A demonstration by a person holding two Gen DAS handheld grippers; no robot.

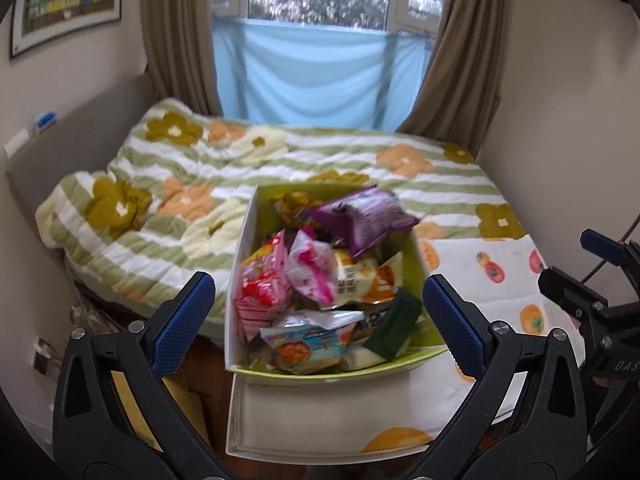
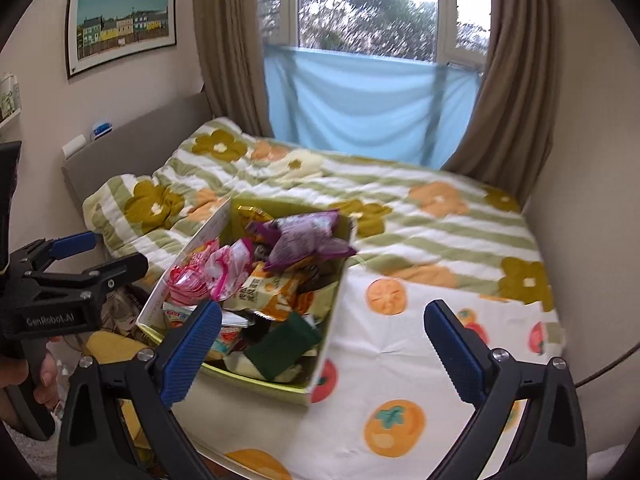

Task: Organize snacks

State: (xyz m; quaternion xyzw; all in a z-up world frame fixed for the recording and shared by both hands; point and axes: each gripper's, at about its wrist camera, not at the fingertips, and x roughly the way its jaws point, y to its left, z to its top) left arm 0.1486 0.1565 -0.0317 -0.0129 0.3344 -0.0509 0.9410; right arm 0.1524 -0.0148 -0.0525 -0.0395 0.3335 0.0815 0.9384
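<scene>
A: Where's your left hand-held gripper [image 1: 318, 322]?

B: You hold it spread wide, nothing between its blue pads [image 1: 184, 320]. It hovers above the near end of the box [image 1: 240, 264], and its fingers frame the snacks.

A: And your right hand-held gripper [image 2: 324, 350]?

B: Also released and empty. It hangs over the bed [image 2: 460, 320], just right of the box, above the sheet with orange fruit prints. In the left view you can see it at the far right edge [image 1: 580, 276].

A: Where are the snacks?

B: All heaped in the box, which sits on the near left part of the bed, its near end at the mattress edge. A purple bag [image 1: 362, 218] lies on top toward the far end, overhanging the right wall. A pink-and-white packet [image 1: 310, 268] sits in the middle, with a pink pack [image 1: 262, 284] to its left. A yellow-orange packet [image 1: 360, 280] lies right of the middle. A dark green pack [image 1: 394, 326] leans in the near right corner, and a packet with a light blue band [image 1: 312, 340] lies at the near end. A gold wrapper [image 1: 294, 204] shows at the far end.

A: The bed itself?

B: You see a flowered quilt [image 1: 192, 184] covering its far half.
</scene>
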